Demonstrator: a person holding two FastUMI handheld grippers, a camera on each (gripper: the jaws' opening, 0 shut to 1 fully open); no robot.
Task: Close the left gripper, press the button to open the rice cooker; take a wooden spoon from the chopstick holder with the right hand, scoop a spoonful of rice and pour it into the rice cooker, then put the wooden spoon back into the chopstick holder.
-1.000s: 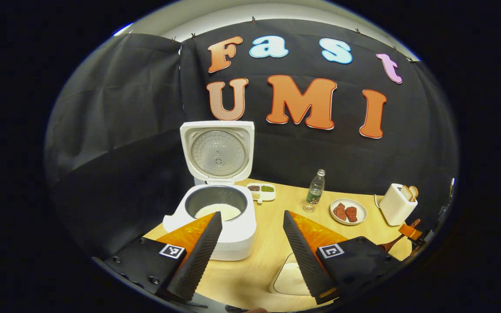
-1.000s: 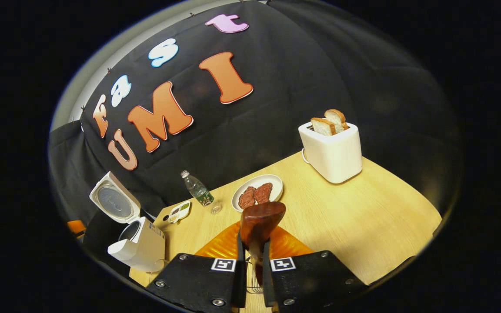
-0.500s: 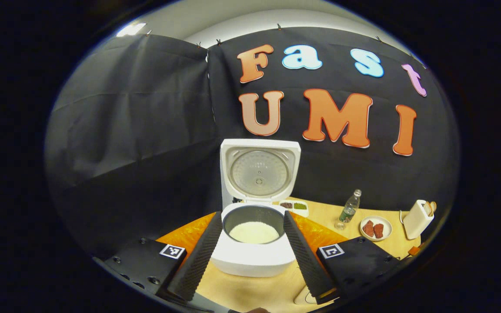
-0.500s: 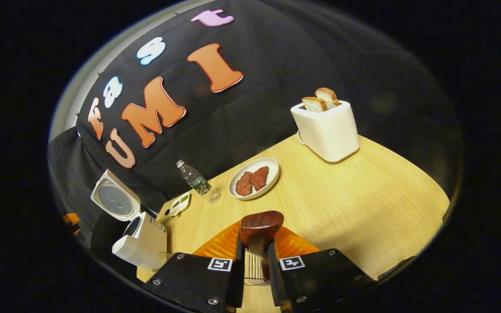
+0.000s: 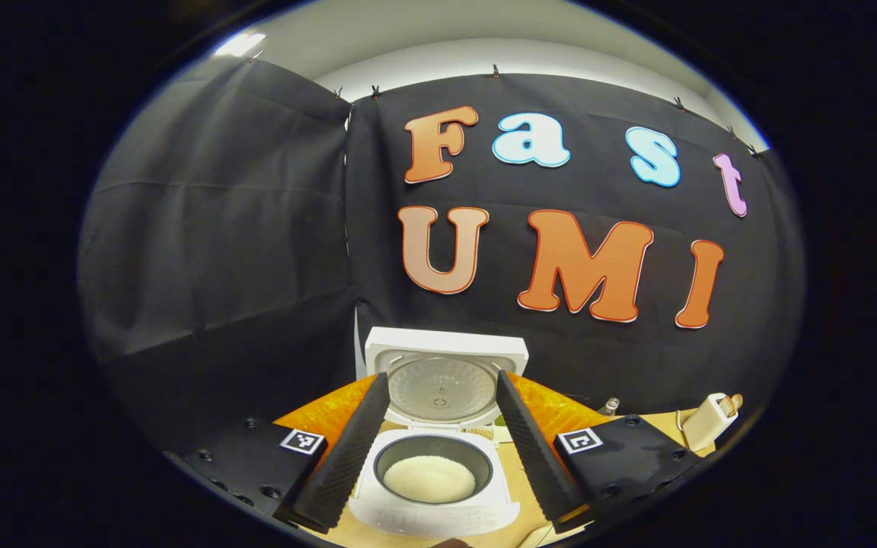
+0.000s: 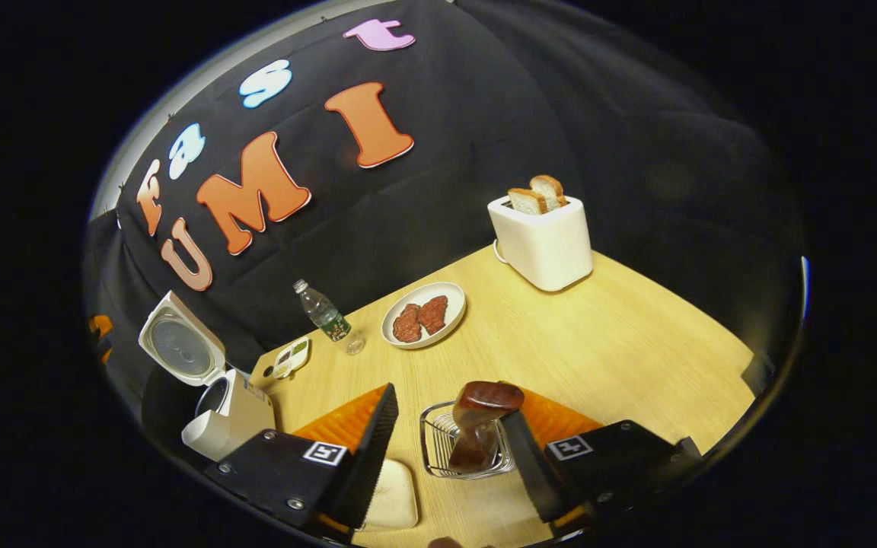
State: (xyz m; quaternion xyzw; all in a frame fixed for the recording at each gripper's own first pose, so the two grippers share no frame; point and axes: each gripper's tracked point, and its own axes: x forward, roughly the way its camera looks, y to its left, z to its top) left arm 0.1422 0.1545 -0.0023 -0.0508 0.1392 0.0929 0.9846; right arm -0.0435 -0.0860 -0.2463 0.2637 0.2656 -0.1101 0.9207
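Right gripper point(image 6: 446, 449) now spread wide, having let go of wooden spoon point(image 6: 480, 422) that was clamped between its fingers half a second ago; spoon stands in wire chopstick holder point(image 6: 432, 449), dark bowl end up, leaning toward right-hand finger point(image 6: 528, 468), contact there not resolvable. Holder sits on wooden table point(image 6: 598, 342) between the two parted fingers. Pale dish point(image 6: 393, 498) just beside holder, partly behind left-hand finger. Farther back on table: plate with two reddish pieces point(image 6: 423, 313), water bottle point(image 6: 323, 313), small divided tray point(image 6: 290, 358), white toaster with two bread slices point(image 6: 541, 240). Rice cooker point(image 6: 214, 411) at left edge of right gripper view, lid up. Left gripper point(image 5: 435, 441) also released, fingers well apart, holding nothing; camera pitched up versus half a second ago, cooker lower in left gripper view. Rice cooker point(image 5: 435, 487) framed between those fingers, lid point(image 5: 442, 380) swung upright, inner pot showing white rice point(image 5: 429, 479). Toaster point(image 5: 705, 422) and bottle cap point(image 5: 610, 407) peek at right edge.
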